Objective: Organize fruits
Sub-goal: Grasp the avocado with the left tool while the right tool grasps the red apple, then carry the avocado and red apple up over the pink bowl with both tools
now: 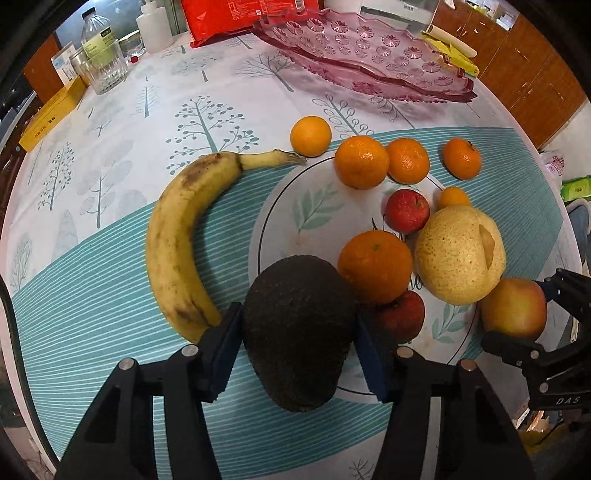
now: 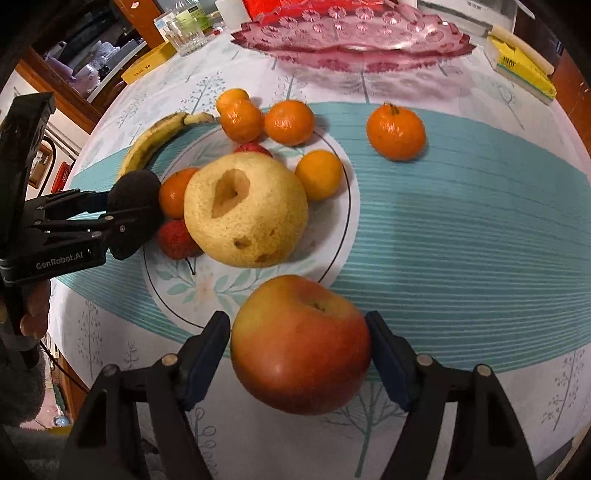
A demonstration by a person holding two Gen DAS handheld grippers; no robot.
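Note:
My left gripper [image 1: 297, 349] is shut on a dark avocado [image 1: 297, 328], held at the near edge of the white plate [image 1: 295, 206]. My right gripper [image 2: 299, 354] is shut on a red-yellow apple [image 2: 301, 343], at the plate's [image 2: 207, 291] near right edge; it also shows in the left wrist view [image 1: 513, 308]. On the plate lie a large yellow pear [image 2: 245, 210], several oranges, one of them [image 1: 375, 266] beside the avocado, and small red fruits [image 1: 406, 210]. A banana [image 1: 177, 236] lies left of the plate. A tangerine [image 2: 395, 131] lies alone to the right.
A pink glass tray [image 1: 369, 55] stands at the back of the table. A glass [image 1: 105, 68], bottles [image 1: 94, 33], a yellow box [image 1: 51, 114] and a red bag [image 1: 236, 18] are at the back left. A yellow pack [image 2: 521, 70] lies at the back right.

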